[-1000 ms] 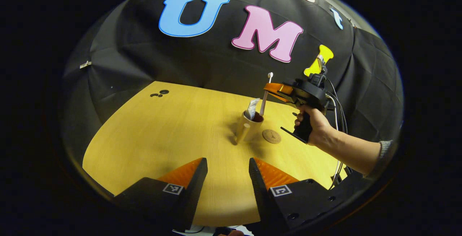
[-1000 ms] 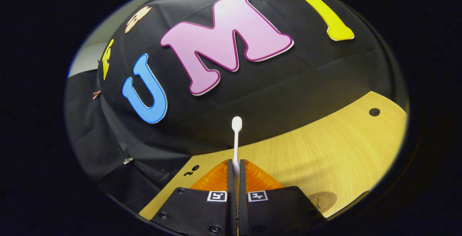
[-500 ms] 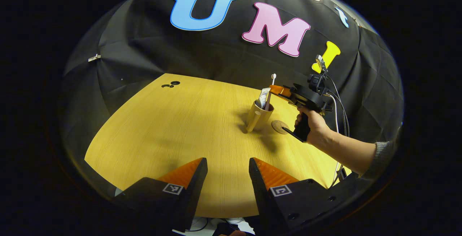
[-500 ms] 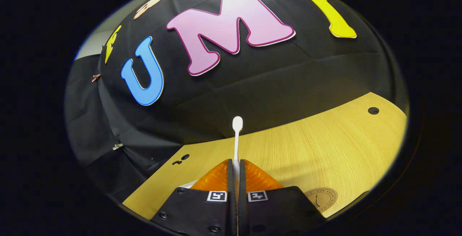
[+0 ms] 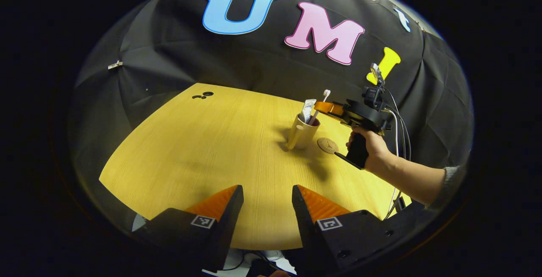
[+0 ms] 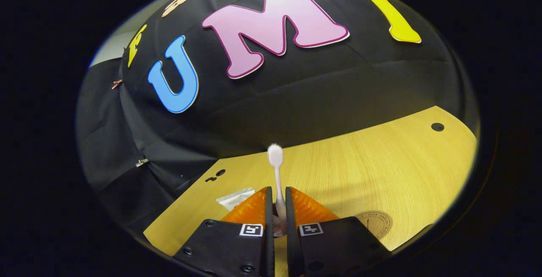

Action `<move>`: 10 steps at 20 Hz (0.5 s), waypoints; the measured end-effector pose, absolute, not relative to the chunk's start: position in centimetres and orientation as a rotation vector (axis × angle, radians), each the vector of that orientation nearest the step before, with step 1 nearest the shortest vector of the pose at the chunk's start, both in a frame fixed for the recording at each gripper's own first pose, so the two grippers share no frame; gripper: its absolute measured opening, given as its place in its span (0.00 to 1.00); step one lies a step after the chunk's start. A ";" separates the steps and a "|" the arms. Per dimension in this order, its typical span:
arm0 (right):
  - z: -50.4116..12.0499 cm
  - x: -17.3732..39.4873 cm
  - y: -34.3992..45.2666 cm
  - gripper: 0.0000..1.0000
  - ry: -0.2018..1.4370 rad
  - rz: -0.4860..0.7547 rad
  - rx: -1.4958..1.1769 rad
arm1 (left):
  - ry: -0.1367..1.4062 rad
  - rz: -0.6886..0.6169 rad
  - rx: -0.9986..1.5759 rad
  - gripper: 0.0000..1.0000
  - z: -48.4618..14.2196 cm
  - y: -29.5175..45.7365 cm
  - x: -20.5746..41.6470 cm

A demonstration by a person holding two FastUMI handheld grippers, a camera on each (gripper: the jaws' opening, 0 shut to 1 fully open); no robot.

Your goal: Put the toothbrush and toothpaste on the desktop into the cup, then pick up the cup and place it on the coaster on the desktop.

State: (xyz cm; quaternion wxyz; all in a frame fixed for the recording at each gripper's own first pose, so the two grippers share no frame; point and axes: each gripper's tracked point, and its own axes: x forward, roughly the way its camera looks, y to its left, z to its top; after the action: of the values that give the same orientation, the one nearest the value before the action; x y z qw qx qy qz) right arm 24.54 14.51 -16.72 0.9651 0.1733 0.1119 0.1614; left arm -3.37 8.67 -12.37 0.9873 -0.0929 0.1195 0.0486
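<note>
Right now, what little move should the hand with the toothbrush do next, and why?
Probably pull the right gripper up and away: its fingers have parted slightly, and the toothbrush already leans in the cup beside the toothpaste. The coaster waits beside it.

Bench [image 5: 190, 150] yellow wood with fine grain; cup [image 5: 301, 132] pale beige; toothbrush [image 6: 276, 171] white with a white head; toothpaste [image 5: 308, 109] white and grey; coaster [image 5: 328, 145] tan, printed with a dark ring; sleeve [image 5: 449, 179] grey
</note>
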 end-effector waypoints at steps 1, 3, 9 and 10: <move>-16.9 24.2 14.4 0.17 0.239 0.332 0.356 | 0.240 0.103 -0.187 0.72 -12.4 8.5 -3.5; -17.2 23.1 13.8 0.20 0.263 0.331 0.372 | 0.244 0.108 -0.188 0.72 -12.5 8.1 -3.4; -17.8 18.8 12.6 0.15 0.323 0.347 0.409 | 0.279 0.071 -0.163 0.72 -12.2 5.9 -1.4; -18.0 17.9 12.3 0.51 0.335 0.347 0.409 | 0.285 0.064 -0.158 0.72 -12.0 5.6 -0.9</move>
State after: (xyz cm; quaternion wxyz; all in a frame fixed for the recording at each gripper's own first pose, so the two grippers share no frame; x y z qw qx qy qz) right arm 17.91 12.26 -17.98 0.9504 0.2010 0.1650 0.1707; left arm -0.85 5.56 -12.01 0.9862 -0.0788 0.1420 0.0319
